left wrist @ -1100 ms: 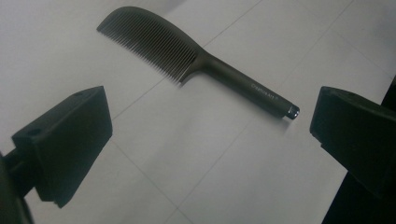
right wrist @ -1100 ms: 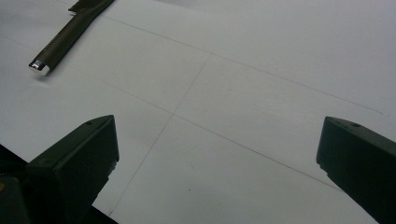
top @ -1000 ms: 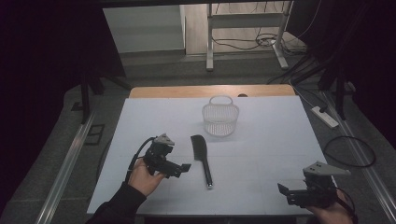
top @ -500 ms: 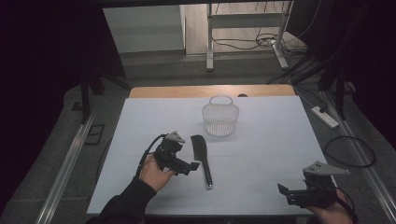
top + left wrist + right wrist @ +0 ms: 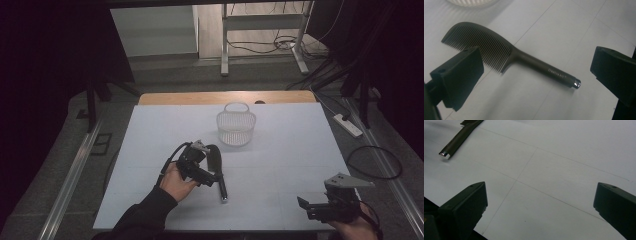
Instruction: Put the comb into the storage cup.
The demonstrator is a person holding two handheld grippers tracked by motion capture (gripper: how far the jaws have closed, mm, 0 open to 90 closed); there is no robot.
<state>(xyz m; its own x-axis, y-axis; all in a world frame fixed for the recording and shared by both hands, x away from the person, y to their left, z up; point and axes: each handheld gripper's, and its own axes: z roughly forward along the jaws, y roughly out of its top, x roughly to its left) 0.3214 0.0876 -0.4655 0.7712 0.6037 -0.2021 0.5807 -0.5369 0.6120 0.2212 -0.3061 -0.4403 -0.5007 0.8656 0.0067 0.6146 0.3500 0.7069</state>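
Observation:
A black comb (image 5: 221,187) with a long handle lies flat on the white table (image 5: 300,150), its teeth end pointing toward the back. In the left gripper view the comb (image 5: 524,58) lies between and beyond the jaws, handle tip to the right. My left gripper (image 5: 212,177) is open and hovers at the comb's left side, over its handle; the left gripper (image 5: 537,70) holds nothing. My right gripper (image 5: 306,207) is open near the front right edge, and the right gripper (image 5: 540,197) has bare table between its jaws. The comb handle (image 5: 459,138) shows far off at its upper left.
A white mesh basket (image 5: 235,127) with a handle stands upright behind the comb, near the table's middle back; its rim (image 5: 471,2) shows at the top of the left gripper view. A wooden strip (image 5: 225,97) runs along the far edge. Cables and a power strip (image 5: 348,125) lie on the floor.
My left gripper has moved right and slightly away from the front edge, up to the comb. The right gripper, comb and basket have not moved.

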